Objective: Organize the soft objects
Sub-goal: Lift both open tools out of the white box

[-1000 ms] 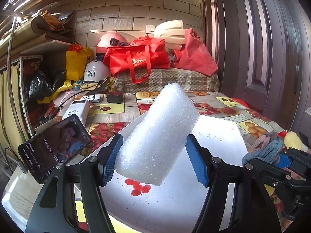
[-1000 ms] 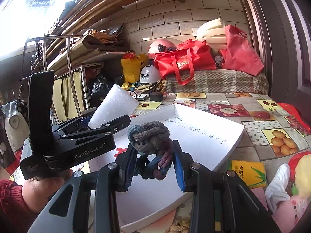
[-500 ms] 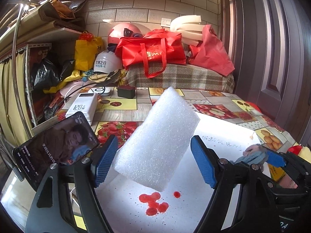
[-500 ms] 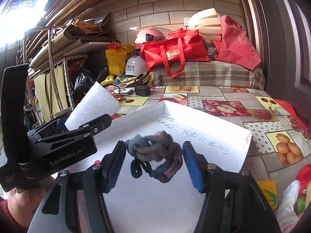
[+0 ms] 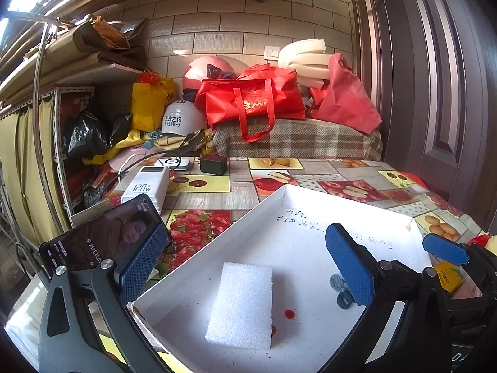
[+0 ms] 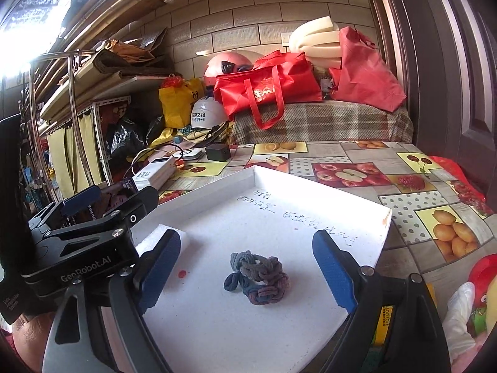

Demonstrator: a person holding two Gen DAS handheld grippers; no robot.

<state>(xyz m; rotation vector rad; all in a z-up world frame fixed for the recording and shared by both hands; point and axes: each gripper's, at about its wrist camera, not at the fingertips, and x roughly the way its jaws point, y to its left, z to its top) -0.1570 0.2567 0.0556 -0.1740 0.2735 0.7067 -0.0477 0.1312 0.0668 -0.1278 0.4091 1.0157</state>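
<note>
Both wrist cams sit low, close over the white tray (image 5: 198, 255), facing the brick wall (image 5: 217, 31) w/ slight downward tilt. Shared: tray, table (image 6: 366, 155), probably the same back clutter.

A wall of pale grey-beige tiles (image 5: 217, 28) is running across the back, with a white switch plate (image 5: 272, 51) showing on it. A dark panelled door (image 5: 441, 93) is standing at the right. Metal shelving (image 5: 62, 71) hung with a yellowish curtain (image 5: 18, 155) is filling the left side, and strong daylight is pouring in from the upper left. A fruit-patterned cloth is covering the tabletop (image 5: 310, 168), and a plaid-covered ledge (image 5: 298, 140) is sitting against the wall.
</note>
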